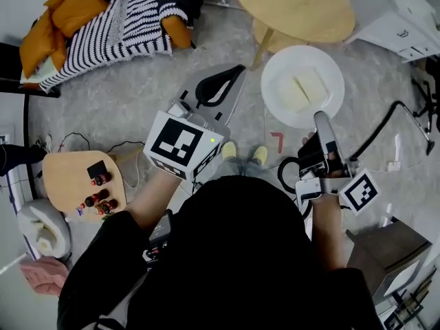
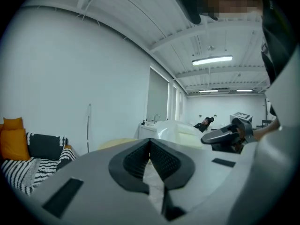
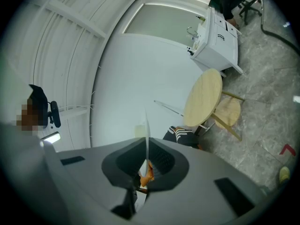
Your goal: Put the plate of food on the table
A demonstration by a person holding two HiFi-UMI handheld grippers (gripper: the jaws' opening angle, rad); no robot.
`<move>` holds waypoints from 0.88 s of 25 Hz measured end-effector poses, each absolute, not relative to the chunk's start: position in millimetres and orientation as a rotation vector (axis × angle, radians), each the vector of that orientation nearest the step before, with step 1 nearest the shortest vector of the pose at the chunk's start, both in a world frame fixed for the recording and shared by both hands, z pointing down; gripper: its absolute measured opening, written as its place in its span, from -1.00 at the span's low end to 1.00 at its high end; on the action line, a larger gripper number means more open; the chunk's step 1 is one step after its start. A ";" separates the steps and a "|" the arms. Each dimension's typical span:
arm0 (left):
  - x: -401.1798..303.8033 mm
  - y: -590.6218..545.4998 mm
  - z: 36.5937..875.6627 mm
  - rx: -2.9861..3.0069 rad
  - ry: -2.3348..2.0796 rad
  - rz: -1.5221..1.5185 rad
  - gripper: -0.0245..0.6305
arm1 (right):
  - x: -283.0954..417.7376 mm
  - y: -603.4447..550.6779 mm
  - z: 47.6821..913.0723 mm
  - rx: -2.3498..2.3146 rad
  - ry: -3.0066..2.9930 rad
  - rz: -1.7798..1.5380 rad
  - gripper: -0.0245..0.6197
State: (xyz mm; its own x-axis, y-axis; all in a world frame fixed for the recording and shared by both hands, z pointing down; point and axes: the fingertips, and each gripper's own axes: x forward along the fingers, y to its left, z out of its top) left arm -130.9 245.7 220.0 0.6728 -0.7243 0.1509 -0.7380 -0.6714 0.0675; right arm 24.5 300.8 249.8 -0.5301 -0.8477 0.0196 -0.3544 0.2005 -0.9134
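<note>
The right tongs (image 1: pixel 320 117) are closed tightly on the near rim of the plate (image 1: pixel 283 62), probably to carry it level so that the food (image 1: pixel 302 88) does not slide. The plate hangs in the air near the round table (image 1: pixel 295 9), on the person's side of it, and is not yet set down. The left tongs (image 1: pixel 236 72) are closed and empty, also short of the table.

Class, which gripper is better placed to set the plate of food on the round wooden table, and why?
Right. The right gripper is shut on the rim of the white plate, near the round wooden table. The left gripper is shut, empty, beside the plate.
</note>
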 end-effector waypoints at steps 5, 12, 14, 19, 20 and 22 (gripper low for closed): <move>-135.6 242.8 218.5 2.743 -1.215 0.150 -0.90 | 22.0 300.6 247.0 -1.117 1.985 -1.283 -0.87; -137.0 238.8 216.6 2.731 -1.178 0.121 -0.90 | 24.6 301.1 246.9 -1.151 1.954 -1.273 -0.87; -137.3 239.6 215.7 2.734 -1.166 0.116 -0.90 | 24.7 300.9 246.2 -1.167 1.956 -1.260 -0.87; -142.1 243.7 212.4 2.749 -1.149 0.105 -0.90 | 21.3 300.3 240.6 -1.179 1.958 -1.230 -0.87; -143.3 244.0 211.8 2.749 -1.148 0.102 -0.90 | 21.2 300.4 240.2 -1.184 1.956 -1.226 -0.87; -149.0 244.6 212.2 2.751 -1.142 0.098 -0.90 | 17.3 300.5 240.5 -1.192 1.949 -1.218 -0.87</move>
